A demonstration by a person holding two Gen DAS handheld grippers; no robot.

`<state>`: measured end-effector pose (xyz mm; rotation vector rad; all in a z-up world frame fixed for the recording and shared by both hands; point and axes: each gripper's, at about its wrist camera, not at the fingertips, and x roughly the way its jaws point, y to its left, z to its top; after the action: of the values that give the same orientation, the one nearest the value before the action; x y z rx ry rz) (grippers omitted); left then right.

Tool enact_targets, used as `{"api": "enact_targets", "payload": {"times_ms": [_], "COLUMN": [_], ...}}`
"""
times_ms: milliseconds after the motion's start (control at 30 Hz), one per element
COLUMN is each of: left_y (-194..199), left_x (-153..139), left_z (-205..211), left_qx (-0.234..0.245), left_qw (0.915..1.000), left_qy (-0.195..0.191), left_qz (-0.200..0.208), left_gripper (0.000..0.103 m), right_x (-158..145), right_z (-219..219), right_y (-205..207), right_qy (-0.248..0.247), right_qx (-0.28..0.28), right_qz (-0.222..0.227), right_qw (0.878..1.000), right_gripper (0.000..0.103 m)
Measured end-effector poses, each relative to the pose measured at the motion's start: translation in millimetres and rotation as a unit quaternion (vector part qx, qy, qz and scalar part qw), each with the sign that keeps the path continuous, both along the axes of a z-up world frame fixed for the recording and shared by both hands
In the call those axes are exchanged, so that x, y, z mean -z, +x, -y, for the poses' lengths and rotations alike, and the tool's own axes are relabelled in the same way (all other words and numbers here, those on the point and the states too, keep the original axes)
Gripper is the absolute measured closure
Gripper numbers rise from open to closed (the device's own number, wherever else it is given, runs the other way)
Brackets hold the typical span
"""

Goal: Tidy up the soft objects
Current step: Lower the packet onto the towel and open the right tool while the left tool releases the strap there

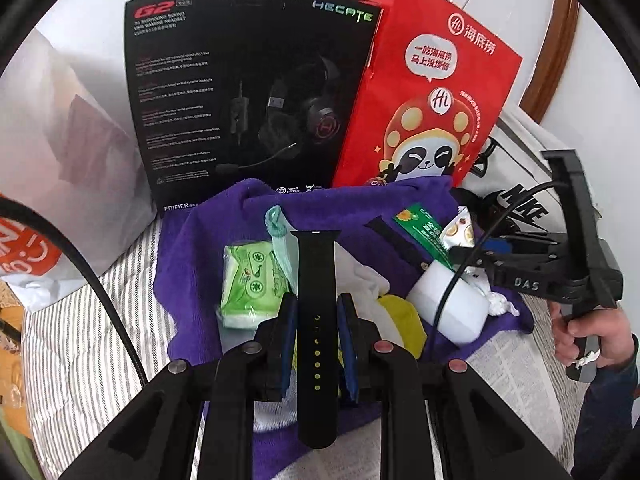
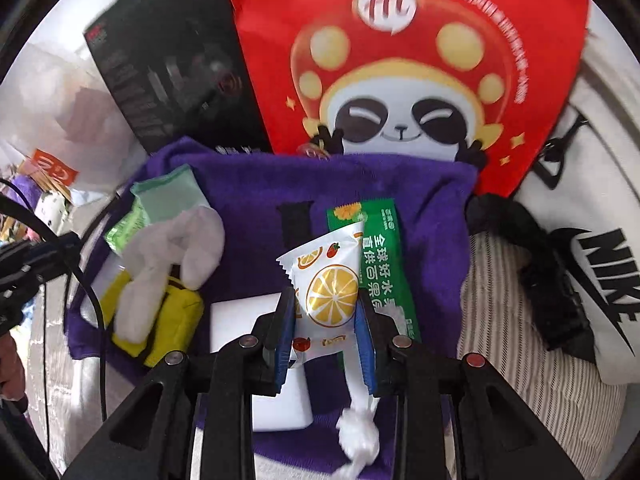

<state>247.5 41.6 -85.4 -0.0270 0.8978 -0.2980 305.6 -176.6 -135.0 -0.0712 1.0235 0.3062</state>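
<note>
The left tongs (image 1: 317, 320) are clamped on a black watch strap (image 1: 316, 300) held lengthwise between the pads, above the purple towel (image 1: 200, 240) on the bed. Just left of them lies a green tissue pack (image 1: 248, 284). The right tongs (image 2: 325, 312) grip a white lemon-print sachet (image 2: 326, 284), seemingly over a white block (image 2: 240, 316).

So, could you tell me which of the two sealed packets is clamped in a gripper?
The white orange-slice packet, in the right gripper; the green packet lies on the towel.
</note>
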Motion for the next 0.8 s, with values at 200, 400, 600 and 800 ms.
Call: {"api": "enact_targets", "payload": {"times_ms": [200,400,600,800], "left_y": [16.3,27.7,33.8,31.0], "left_x": [16.5,29.7,39.8,43.5], "left_z": [1.4,2.2,2.7,3.0], "left_qx": [0.002,0.006,0.001,0.003], "left_qw": [0.9999,0.9995,0.9989,0.9984], "left_qy": [-0.002,-0.008,-0.013,-0.013], "left_qz": [-0.015,-0.029,-0.045,-0.055], "left_gripper": [0.083,0.083,0.083,0.076], "right_x": [22.5,24.1,26.7,22.7], "right_z": [0.8,3.7,8.5,15.6], "right_y": [9.0,11.3,12.4,9.8], "right_qy": [-0.008,0.002,0.010,0.019], "right_qx": [-0.002,-0.003,0.002,0.006], "right_qz": [-0.026,-0.028,-0.027,-0.023], "right_qw": [1.000,1.000,1.000,1.000], "right_gripper": [0.074,0.069,0.057,0.040]}}
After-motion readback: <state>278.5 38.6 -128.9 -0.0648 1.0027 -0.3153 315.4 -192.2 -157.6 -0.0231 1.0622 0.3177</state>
